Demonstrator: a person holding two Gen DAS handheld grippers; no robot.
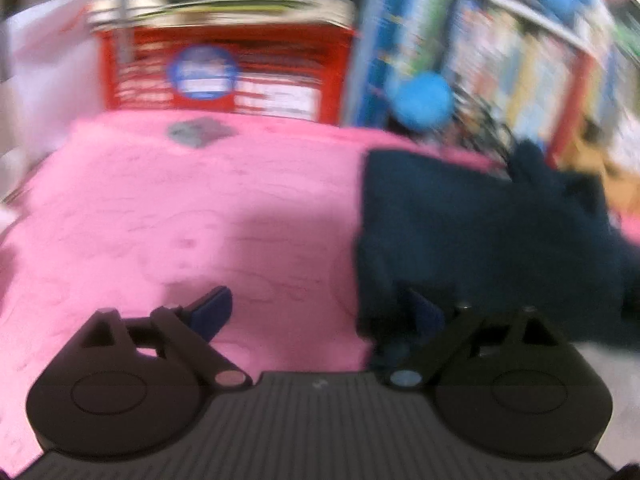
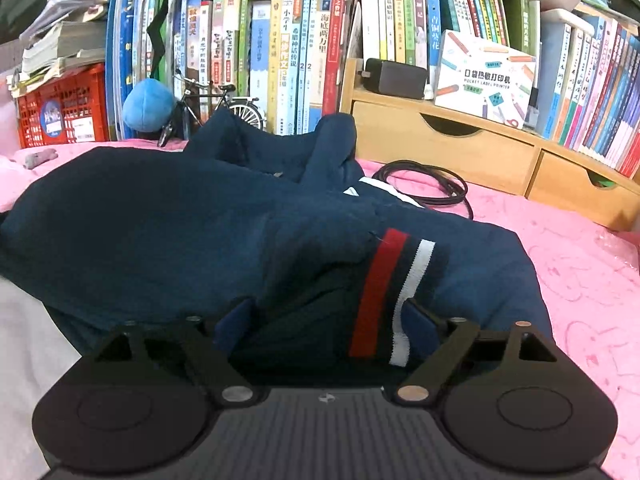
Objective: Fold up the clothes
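A navy garment [image 2: 160,220] lies rumpled on the pink bedsheet [image 2: 580,280]. Its sleeve cuff [image 2: 384,292], striped red and white, lies between the jaws of my right gripper [image 2: 326,322], which stand wide; the blue pads do not visibly press on the cloth. The left wrist view is blurred. There my left gripper [image 1: 320,312] is open over the bare pink bedsheet [image 1: 160,220], with its right finger at the left edge of the navy garment [image 1: 480,240]. Nothing sits between its fingers.
Behind the bed stand rows of books [image 2: 300,40], a red crate [image 2: 60,112] topped with paper stacks, and a wooden drawer unit [image 2: 440,148]. A coiled black cable [image 2: 424,188], a model bicycle [image 2: 216,108] and a blue plush [image 2: 148,104] sit near the garment's far edge.
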